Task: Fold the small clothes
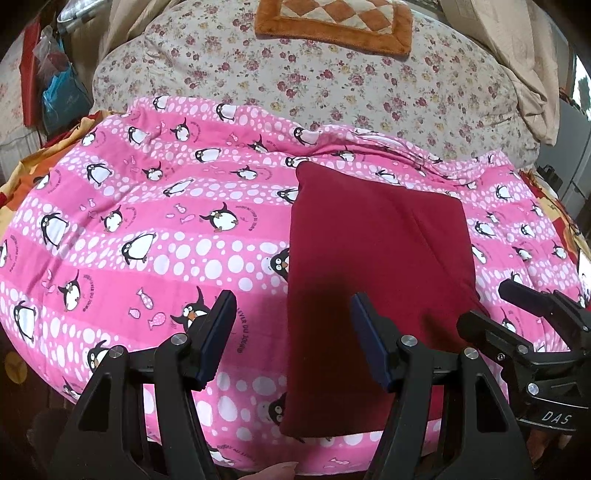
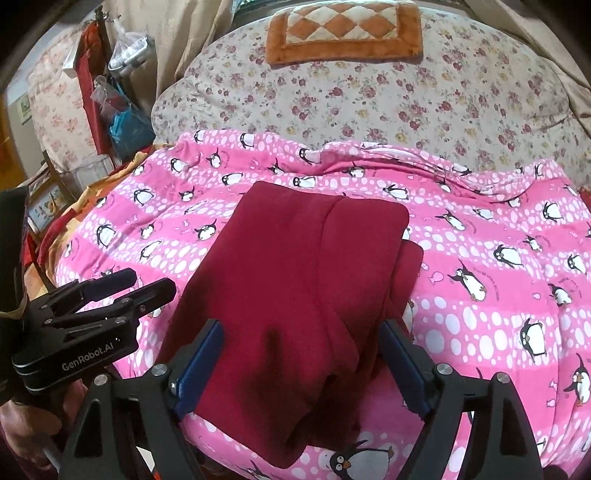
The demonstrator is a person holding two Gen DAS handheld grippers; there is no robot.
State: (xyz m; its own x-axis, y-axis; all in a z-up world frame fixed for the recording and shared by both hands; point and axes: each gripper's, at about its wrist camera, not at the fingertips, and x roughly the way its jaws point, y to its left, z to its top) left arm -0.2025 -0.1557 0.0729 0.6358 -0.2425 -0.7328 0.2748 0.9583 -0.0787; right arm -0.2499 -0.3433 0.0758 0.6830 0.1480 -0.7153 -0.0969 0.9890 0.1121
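Observation:
A dark red garment lies folded into a long rectangle on the pink penguin blanket. My left gripper is open and empty, above the garment's near left edge. The right gripper shows at the right of the left wrist view. In the right wrist view the garment lies in layered folds, its near end between the fingers of my open right gripper, which hovers just above it. The left gripper shows at the left, beside the garment.
A floral quilt is bunched behind the blanket, with an orange checked mat on top. Bags and red items hang at the far left. The bed's front edge runs just below the grippers.

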